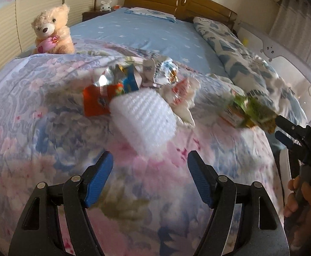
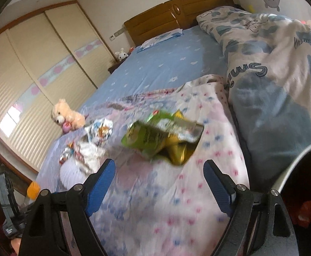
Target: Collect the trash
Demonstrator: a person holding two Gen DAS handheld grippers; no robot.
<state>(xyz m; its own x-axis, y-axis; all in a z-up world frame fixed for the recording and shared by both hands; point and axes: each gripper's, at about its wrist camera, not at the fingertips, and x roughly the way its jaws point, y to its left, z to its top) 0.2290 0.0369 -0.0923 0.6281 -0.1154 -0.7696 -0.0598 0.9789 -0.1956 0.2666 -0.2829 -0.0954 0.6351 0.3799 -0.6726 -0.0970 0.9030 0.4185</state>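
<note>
The left black tongs with blue ribbed pads [image 1: 151,178] stand wide apart, nothing between the two pads. The right black tongs with blue ribbed pads [image 2: 159,182] are likewise spread wide in their own view, the gap between the pads bare. In the left wrist view the right tongs reach in from the right, and a bare hand [image 1: 300,196] grips their handle.

Glossy foil wrappers [image 1: 166,70], cloth quilt [image 1: 48,128]
</note>
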